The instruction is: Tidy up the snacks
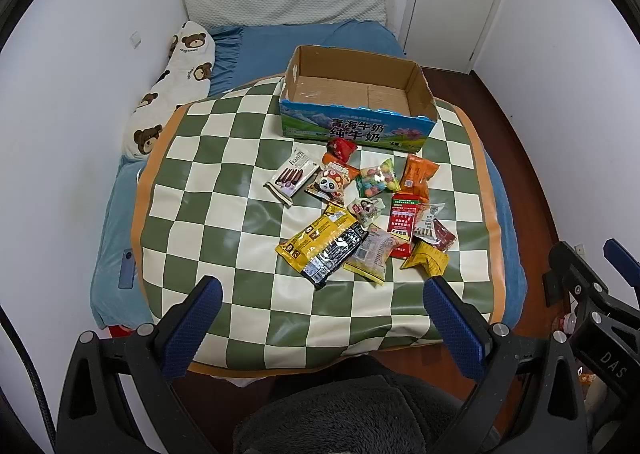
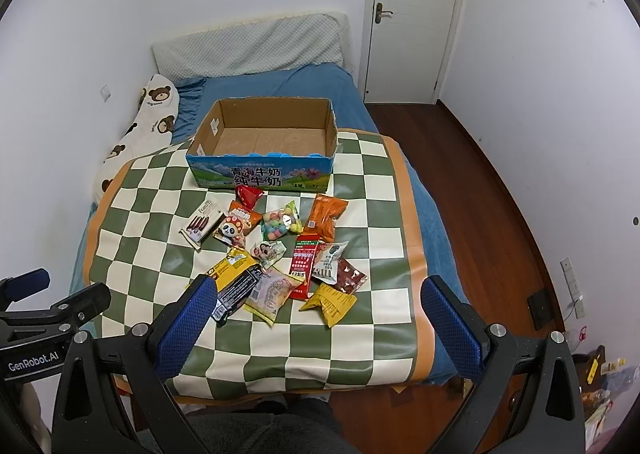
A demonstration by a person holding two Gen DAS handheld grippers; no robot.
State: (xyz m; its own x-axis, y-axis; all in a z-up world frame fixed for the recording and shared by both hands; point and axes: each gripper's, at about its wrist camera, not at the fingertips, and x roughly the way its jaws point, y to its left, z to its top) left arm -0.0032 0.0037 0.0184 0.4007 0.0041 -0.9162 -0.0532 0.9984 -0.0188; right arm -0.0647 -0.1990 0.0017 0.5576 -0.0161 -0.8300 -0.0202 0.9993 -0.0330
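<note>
While both hand-held grippers, left (image 1: 322, 304) and right (image 2: 320, 300), hung spread and empty, no step had begun; next: pinch the yellow foil packet (image 2: 330, 303), carry to the open cardboard box (image 2: 260, 170) at 12 o'clock.

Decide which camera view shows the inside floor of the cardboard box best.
The right wrist view: the cardboard box faces it squarely, showing its whole bare floor. The left wrist view shows the box skewed, its near wall hiding part of the floor.

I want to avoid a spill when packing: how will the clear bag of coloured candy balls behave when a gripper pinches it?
The clear bag of candy balls looks like thin glossy film, so it is probably slippery and floppy. The round balls inside would likely shift away from the fingers. Pinching a sealed edge seems safer; both grippers are open, left and right.
</note>
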